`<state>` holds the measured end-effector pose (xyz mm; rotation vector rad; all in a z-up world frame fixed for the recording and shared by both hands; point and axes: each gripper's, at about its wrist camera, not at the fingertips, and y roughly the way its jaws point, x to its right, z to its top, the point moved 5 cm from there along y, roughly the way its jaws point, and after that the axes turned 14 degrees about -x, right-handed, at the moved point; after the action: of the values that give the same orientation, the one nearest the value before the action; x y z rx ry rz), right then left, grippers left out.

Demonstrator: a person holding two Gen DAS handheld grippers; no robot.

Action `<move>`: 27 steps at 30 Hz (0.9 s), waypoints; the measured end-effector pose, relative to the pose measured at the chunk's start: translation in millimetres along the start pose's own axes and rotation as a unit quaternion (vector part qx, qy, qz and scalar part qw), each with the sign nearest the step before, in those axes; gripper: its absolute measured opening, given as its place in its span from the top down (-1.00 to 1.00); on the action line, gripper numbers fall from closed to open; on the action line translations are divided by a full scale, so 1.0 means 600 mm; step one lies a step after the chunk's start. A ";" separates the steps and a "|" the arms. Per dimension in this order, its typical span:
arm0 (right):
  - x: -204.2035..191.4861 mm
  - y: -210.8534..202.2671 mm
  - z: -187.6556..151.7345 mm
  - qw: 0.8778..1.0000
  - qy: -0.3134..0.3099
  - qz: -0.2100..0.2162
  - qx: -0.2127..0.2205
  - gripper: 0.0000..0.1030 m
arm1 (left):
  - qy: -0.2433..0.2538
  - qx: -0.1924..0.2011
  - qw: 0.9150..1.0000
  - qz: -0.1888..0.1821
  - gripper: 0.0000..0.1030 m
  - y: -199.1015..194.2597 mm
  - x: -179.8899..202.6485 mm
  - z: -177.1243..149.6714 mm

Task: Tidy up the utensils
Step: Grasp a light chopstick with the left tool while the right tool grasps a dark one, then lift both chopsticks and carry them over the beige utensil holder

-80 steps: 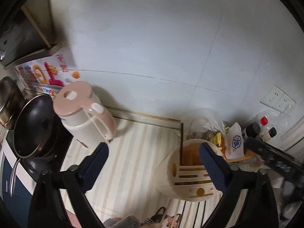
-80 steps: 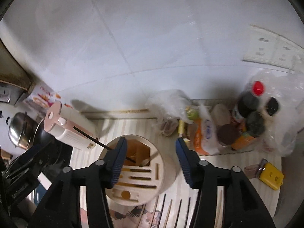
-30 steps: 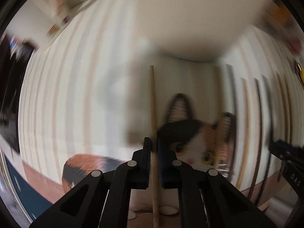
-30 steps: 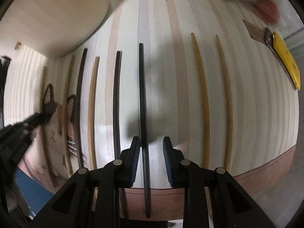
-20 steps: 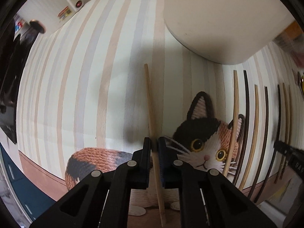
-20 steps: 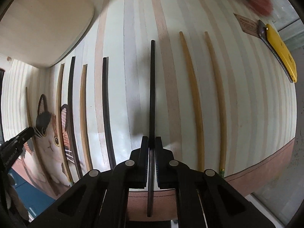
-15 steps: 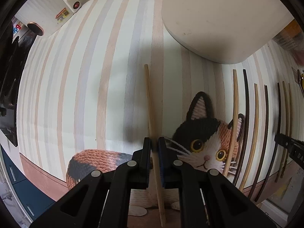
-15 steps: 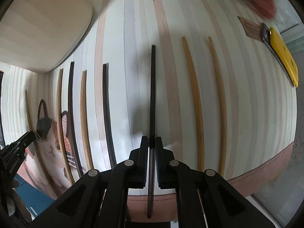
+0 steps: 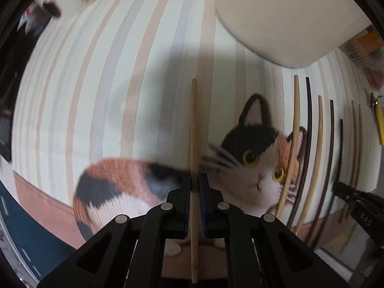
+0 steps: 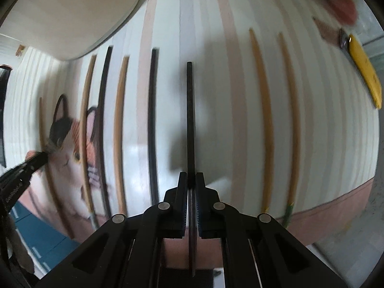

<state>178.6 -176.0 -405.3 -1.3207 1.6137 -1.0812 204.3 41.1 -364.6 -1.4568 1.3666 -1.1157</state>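
**Two chopsticks gripped, one in each hand, above the striped mat**

While both grippers point down at the mat, each is clenched on a single chopstick. Nearest the lens in the left wrist view, the left gripper (image 9: 195, 182) pinches a pale wooden chopstick (image 9: 194, 129) between its pads, well back from the far tip, so the long end sticks out ahead of the fingers; that likely suits sliding it tip-first into a slot. Beneath it lies the cat picture (image 9: 254, 158) printed on the striped mat (image 9: 100, 91).

In the right wrist view, the right gripper (image 10: 191, 180), whose jaws have just been closing, now clamps a black chopstick (image 10: 190, 110) in the same way, pads tight on the shaft and the long end forward.

Farther out, the remaining chopsticks lie side by side on the mat: a black one (image 10: 152, 124) and a wooden one (image 10: 120, 129) to the left of the held stick, and two yellowish ones (image 10: 265, 120) to its right. They are apart from each other, which leaves room for the fingers. A yellow tool (image 10: 366, 72) lies at the mat's far right edge.

Farthest off, the cream utensil holder (image 9: 283, 19) bulks at the top of the left view, close beyond the wooden stick's tip. Its wall faces the grippers, so I judge that the sticks must rise above its rim first.
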 end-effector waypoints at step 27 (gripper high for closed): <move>0.010 -0.035 0.012 0.999 0.026 -0.019 0.039 0.89 | 0.025 0.059 0.997 0.048 0.91 -0.049 0.043 -0.020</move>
<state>191.2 -185.2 -388.1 -1.2865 1.5739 -1.1969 200.7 17.4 -331.6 -1.2749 1.3665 -1.1575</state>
